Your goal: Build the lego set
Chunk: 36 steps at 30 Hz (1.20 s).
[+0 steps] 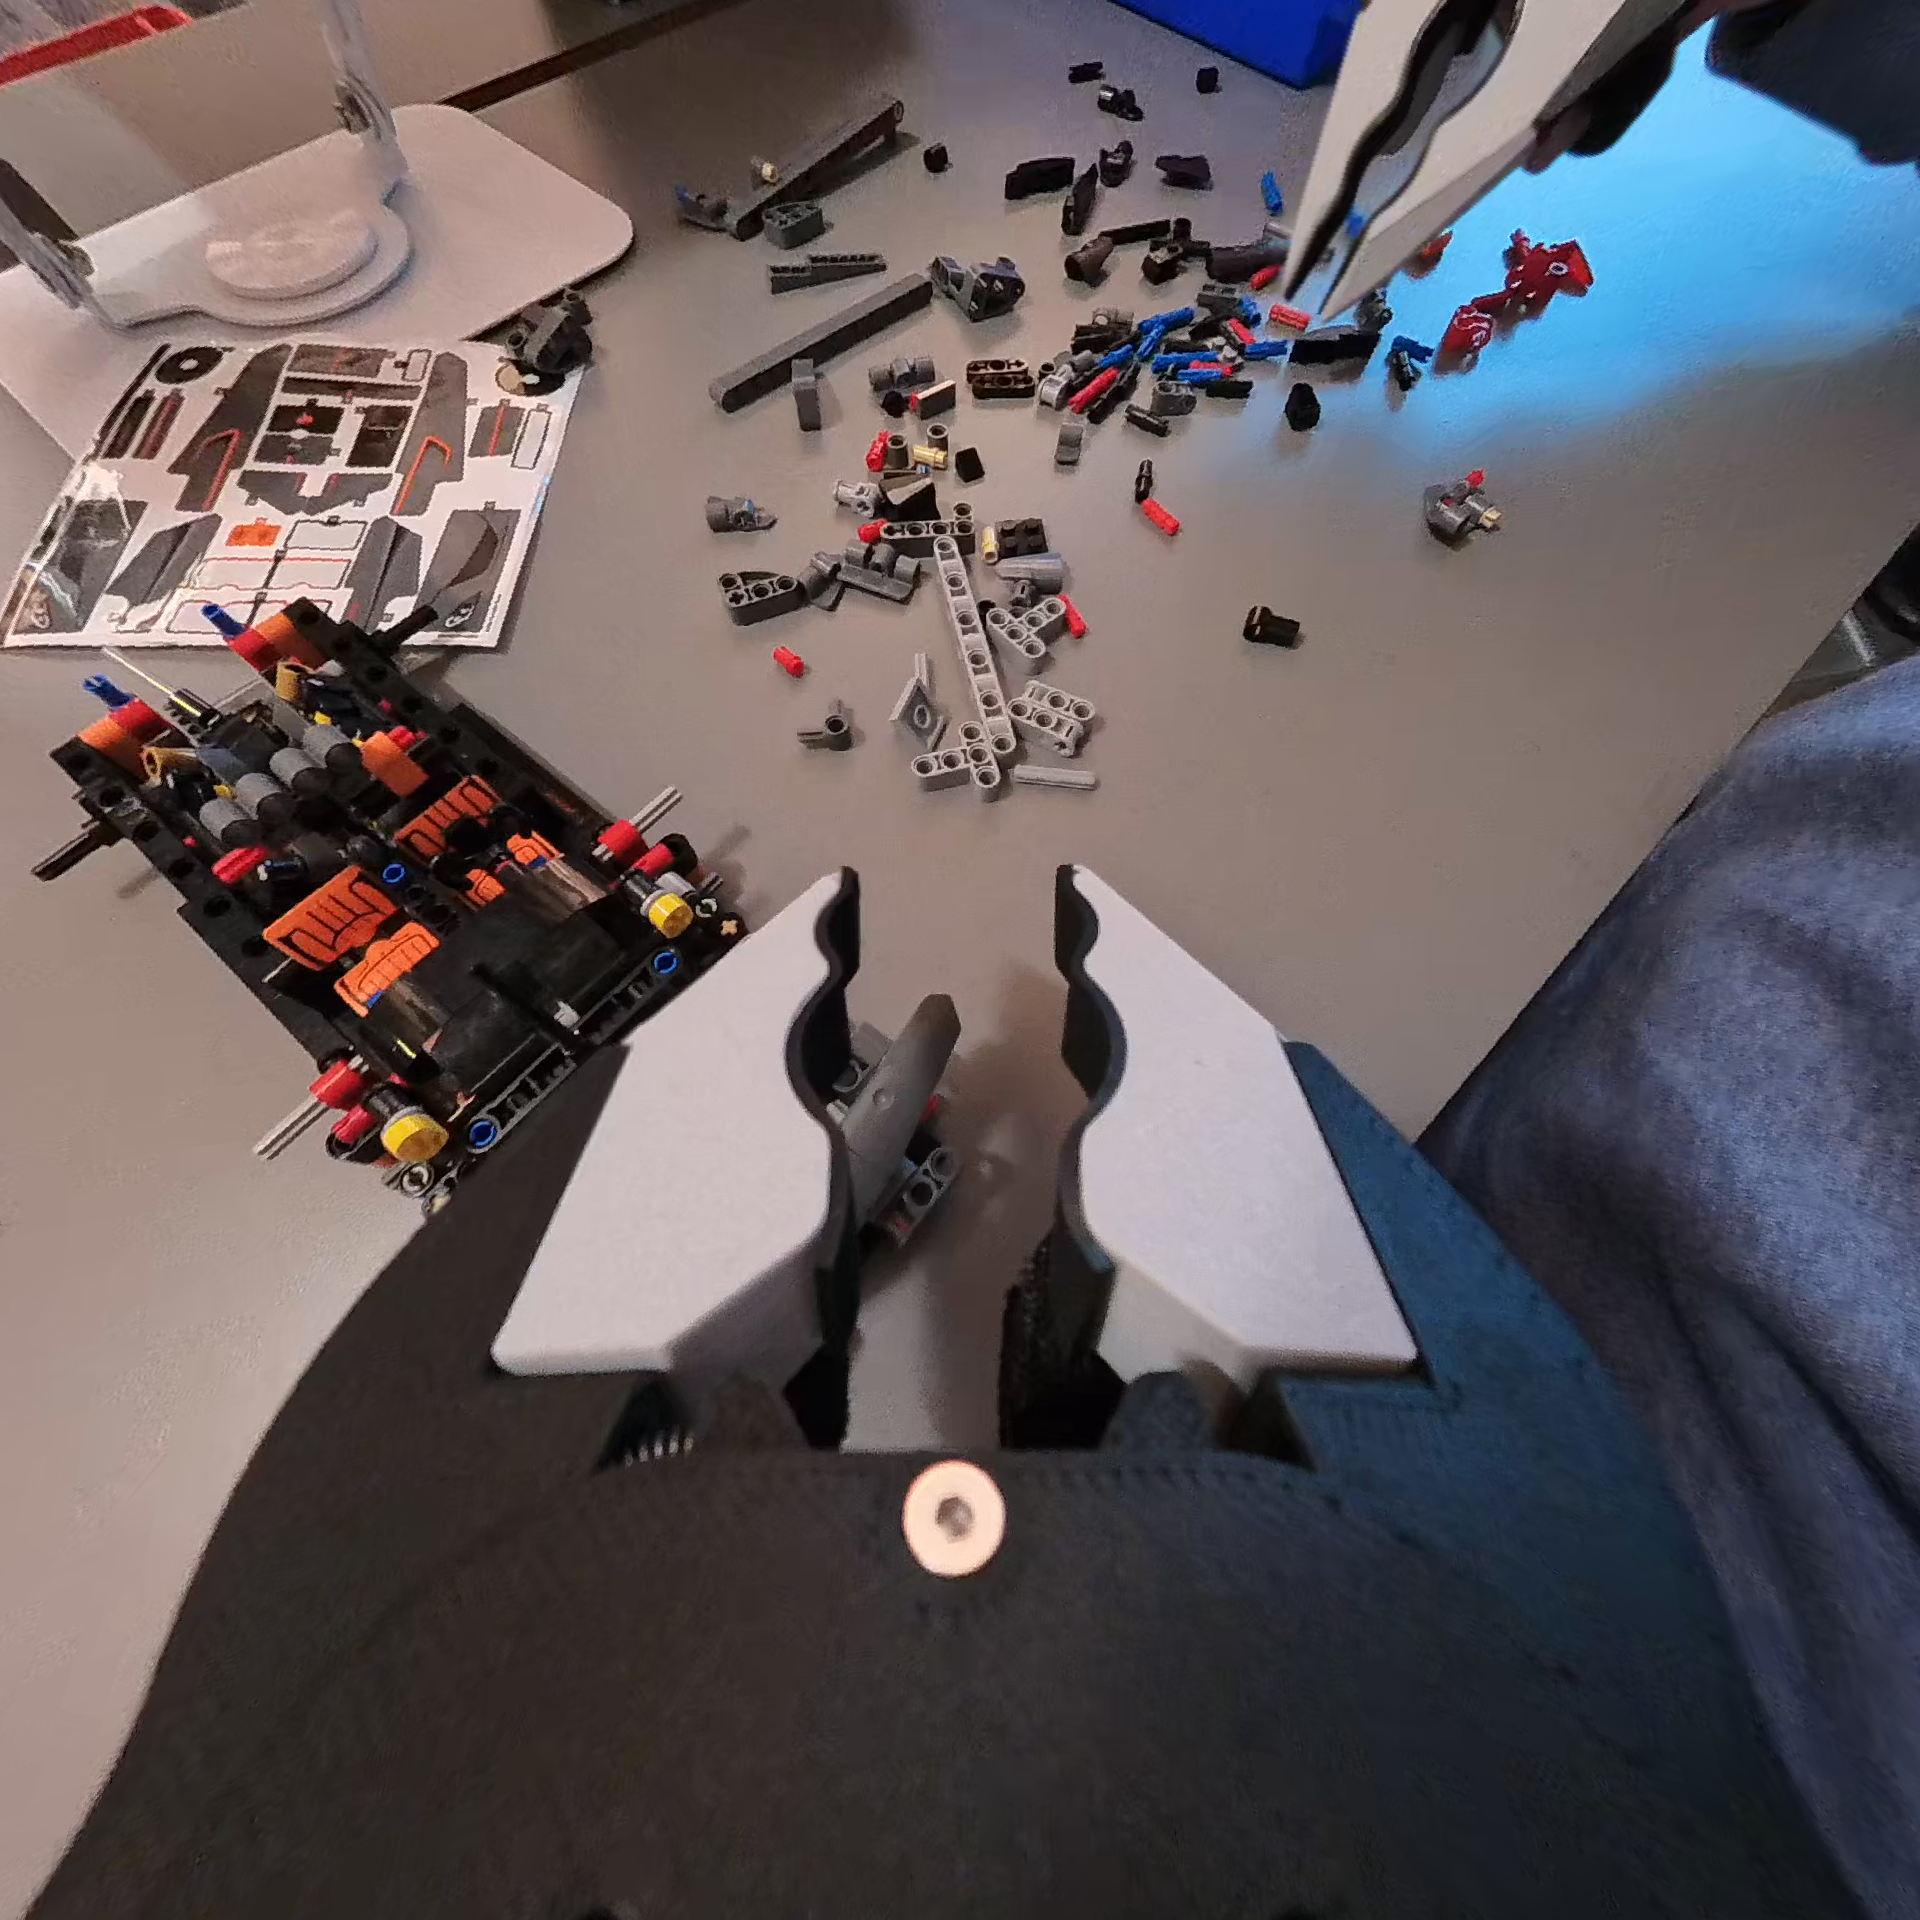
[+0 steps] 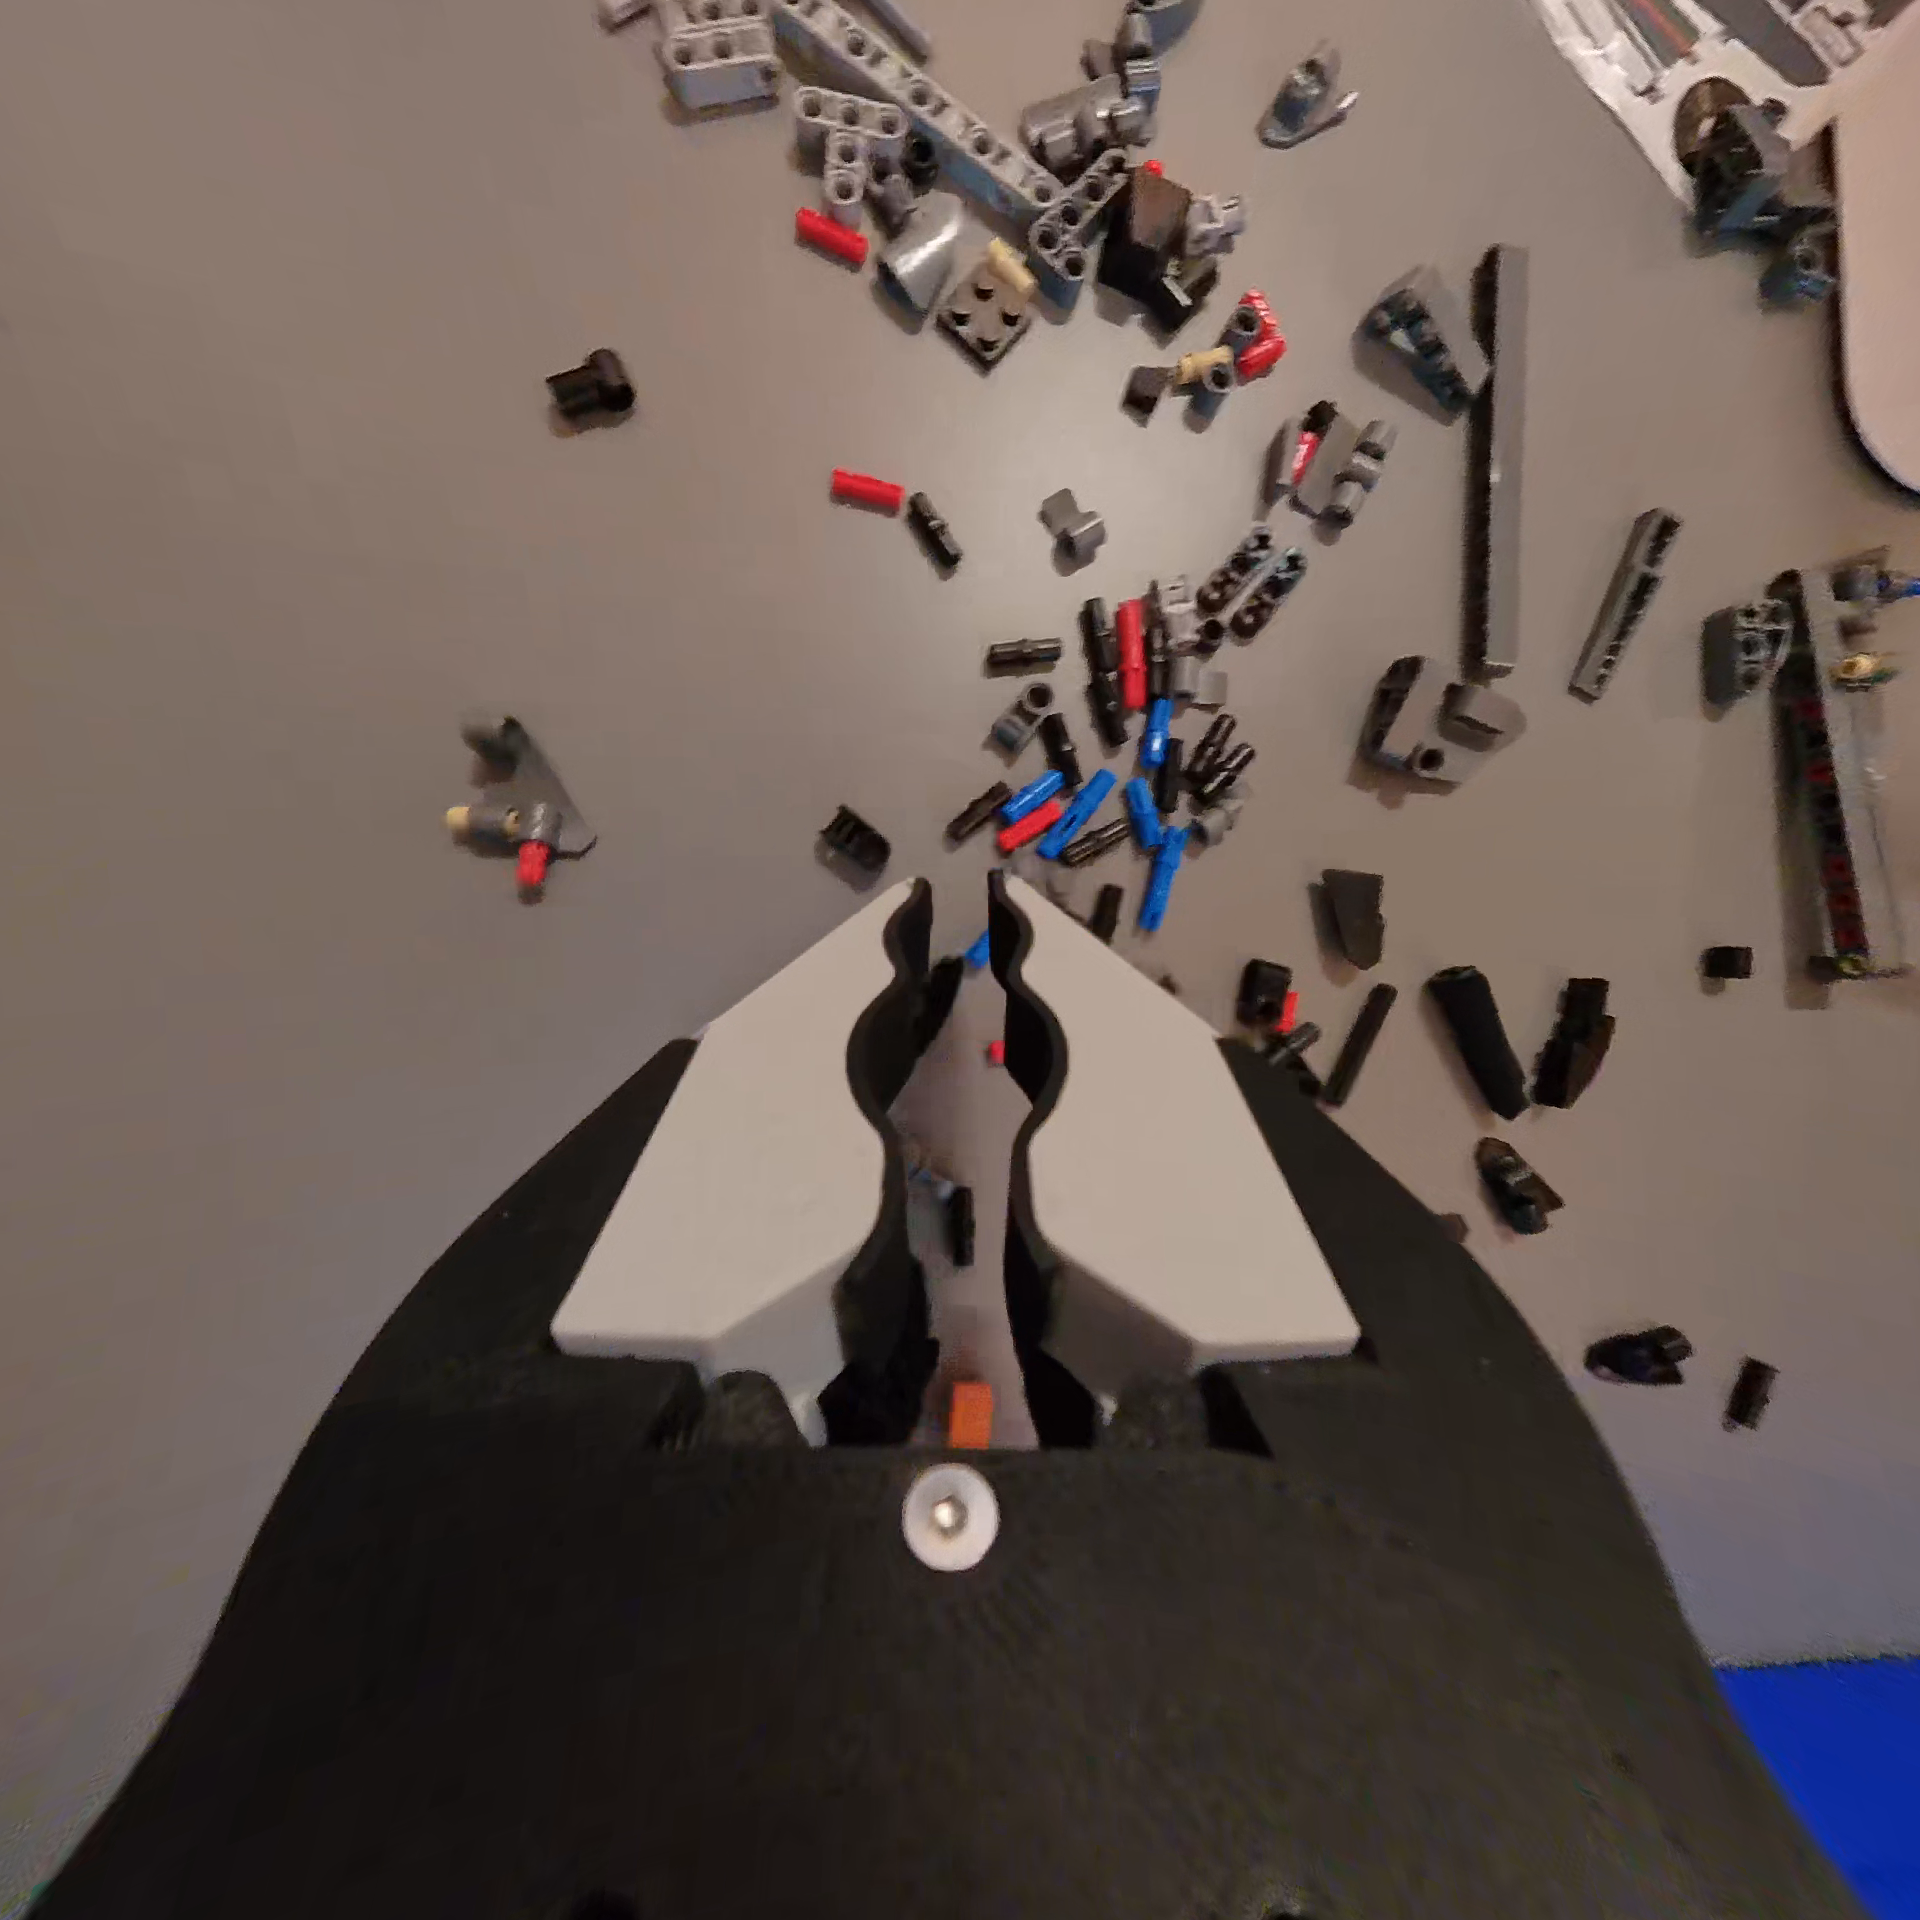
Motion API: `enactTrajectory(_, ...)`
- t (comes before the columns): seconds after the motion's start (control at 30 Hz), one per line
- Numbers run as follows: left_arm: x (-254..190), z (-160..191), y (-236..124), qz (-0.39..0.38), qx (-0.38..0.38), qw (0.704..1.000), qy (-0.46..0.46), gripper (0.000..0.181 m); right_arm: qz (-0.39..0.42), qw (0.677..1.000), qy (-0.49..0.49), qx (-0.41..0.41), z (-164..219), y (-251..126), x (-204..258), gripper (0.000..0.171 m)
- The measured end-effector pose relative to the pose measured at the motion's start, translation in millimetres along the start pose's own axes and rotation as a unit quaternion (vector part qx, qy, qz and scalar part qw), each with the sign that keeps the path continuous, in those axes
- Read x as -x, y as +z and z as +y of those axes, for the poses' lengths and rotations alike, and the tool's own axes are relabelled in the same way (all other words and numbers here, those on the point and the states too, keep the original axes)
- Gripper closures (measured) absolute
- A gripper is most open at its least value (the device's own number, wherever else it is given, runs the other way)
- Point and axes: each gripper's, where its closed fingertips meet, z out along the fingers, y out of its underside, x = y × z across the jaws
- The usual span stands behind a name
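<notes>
My left gripper [image 1: 956,883] is open, low over the grey table near its front edge. A small dark grey lego sub-assembly [image 1: 899,1101] lies between its jaws, against the left finger and not clamped. A black chassis build with orange parts [image 1: 384,904] lies just left of it. My right gripper [image 2: 958,885] hovers over the pile of blue, red and black pins [image 2: 1101,800], its jaws only a narrow gap apart with nothing clamped. It also shows in the left wrist view [image 1: 1311,301] at the top right, tips just above the pins [image 1: 1174,353].
A sticker sheet [image 1: 291,488] and a white stand base [image 1: 312,229] lie at the far left. Light grey beams [image 1: 977,665], long dark beams [image 2: 1496,468] and red parts [image 1: 1527,291] are scattered about. A person's jeans leg [image 1: 1714,1143] is by the table's right edge. A blue bin [image 1: 1247,31] stands behind. Tip to tip, the grippers are about 30 centimeters apart. The white stand base [image 1: 312,229] is about equally far from each gripper, around 40 centimeters.
</notes>
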Motion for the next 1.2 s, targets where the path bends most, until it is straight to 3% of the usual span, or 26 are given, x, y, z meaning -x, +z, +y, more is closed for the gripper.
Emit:
enactTrajectory(0.3,-2,-1,1,-0.001,0.003,1.0,0.005,0.146,-0.014,0.999,-0.015,0.041,24,-9,12,0.16)
enactTrajectory(0.5,-6,-2,6,0.005,0.007,1.0,0.008,0.146,-0.002,0.999,-0.023,0.033,18,-8,10,0.163)
enactTrajectory(0.87,2,-1,3,-0.005,0.006,1.0,0.003,0.145,0.064,0.997,0.023,0.034,22,-10,-38,0.145)
enactTrajectory(1.2,25,-7,-3,-0.035,0.009,0.999,0.017,0.144,0.049,0.998,-0.005,0.028,-1,1,-61,0.146)
